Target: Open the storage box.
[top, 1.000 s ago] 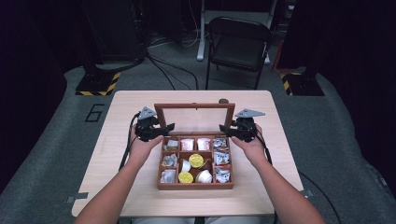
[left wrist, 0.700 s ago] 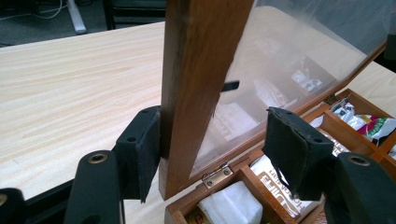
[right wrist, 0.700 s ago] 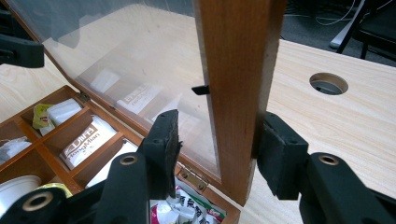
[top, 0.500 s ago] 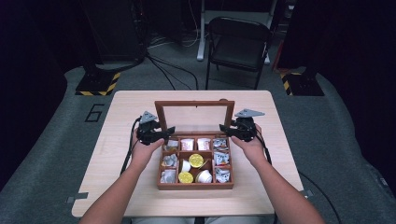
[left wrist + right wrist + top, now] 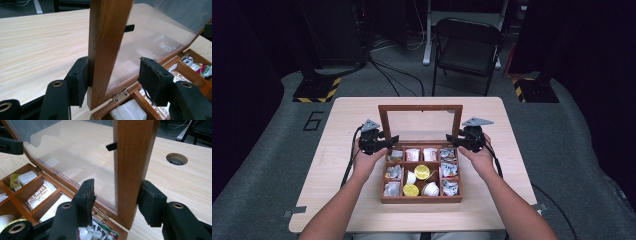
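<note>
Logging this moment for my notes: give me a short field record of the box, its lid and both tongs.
box: wooden, compartmented, holds sachets and small cups
lid: glass-paned, raised upright
left tongs: astride the lid's left rail, jaws just been closing, one pad touching, not clamped
right tongs: astride the lid's right rail, one pad touching, not clamped

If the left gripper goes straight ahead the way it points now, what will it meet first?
Most likely the box lid. Its wooden side rail already stands between the jaws of the left gripper, with one pad against it, so the rail would slide deeper between them. Beyond it lies the bare table, though depth is hard to judge.
</note>
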The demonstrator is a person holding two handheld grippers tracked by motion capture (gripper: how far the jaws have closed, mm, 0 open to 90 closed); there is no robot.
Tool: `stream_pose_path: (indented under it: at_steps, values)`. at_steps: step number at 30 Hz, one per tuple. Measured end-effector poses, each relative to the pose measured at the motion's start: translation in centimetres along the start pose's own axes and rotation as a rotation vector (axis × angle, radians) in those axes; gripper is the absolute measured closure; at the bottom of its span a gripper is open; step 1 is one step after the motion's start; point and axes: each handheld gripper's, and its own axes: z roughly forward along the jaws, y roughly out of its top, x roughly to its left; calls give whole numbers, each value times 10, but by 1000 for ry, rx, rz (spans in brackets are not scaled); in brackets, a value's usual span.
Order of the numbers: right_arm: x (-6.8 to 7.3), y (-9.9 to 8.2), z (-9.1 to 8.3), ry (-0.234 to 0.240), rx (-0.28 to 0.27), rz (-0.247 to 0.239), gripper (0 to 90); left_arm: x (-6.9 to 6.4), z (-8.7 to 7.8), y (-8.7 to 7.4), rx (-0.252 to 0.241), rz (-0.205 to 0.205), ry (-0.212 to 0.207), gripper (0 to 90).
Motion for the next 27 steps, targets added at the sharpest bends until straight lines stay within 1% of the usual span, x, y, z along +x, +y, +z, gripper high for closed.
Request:
stream_pose_path:
  at_steps: [1, 3, 5, 6, 8, 10, 12, 13, 16, 18, 19, 20, 21, 22, 25, 27]
  values:
    - [0, 0, 0, -3, 2, 7, 495, 0, 1, 0, 6, 2, 0, 421]
    - [-1, -1, 2, -2, 3, 4, 491, 1, 3, -1, 14, 3, 9, 416]
    - [0, -1, 3, -10, 2, 5, 489, 1, 5, -2, 31, 16, 17, 408]
    - [0, -1, 3, -13, 2, 7, 489, 1, 6, -3, 30, 13, 17, 408]
    - [-1, -1, 4, -17, 2, 6, 495, 1, 7, -3, 26, -13, 20, 415]
    - [-1, -1, 5, -26, 2, 13, 515, 2, 8, -3, 12, -39, 24, 444]
    - [-2, 0, 7, -37, -1, 8, 530, 3, 9, -3, 11, -44, 27, 456]
    - [-1, 0, 8, -41, -5, 17, 534, 3, 10, -3, 9, -40, 35, 462]
    - [-3, 0, 10, -47, -4, 19, 535, 3, 12, -3, 9, -36, 46, 468]
    - [-3, 0, 12, -51, -1, 33, 534, 3, 14, -3, 6, -48, 49, 469]
    - [-4, 0, 13, -54, -4, 25, 532, 4, 15, -3, 4, -50, 49, 469]
    - [-4, 0, 14, -55, -4, 36, 529, 4, 15, -3, 2, -52, 51, 468]
    - [-4, 0, 15, -60, -4, 31, 526, 4, 16, -3, 4, -55, 52, 468]
    - [-4, 0, 15, -62, -4, 39, 523, 5, 16, -3, 7, -57, 52, 468]
    - [-4, 0, 17, -69, -5, 39, 514, 6, 17, -2, 11, -63, 49, 465]
    - [-4, 0, 18, -68, -4, 39, 503, 6, 17, -2, 12, -83, 47, 456]
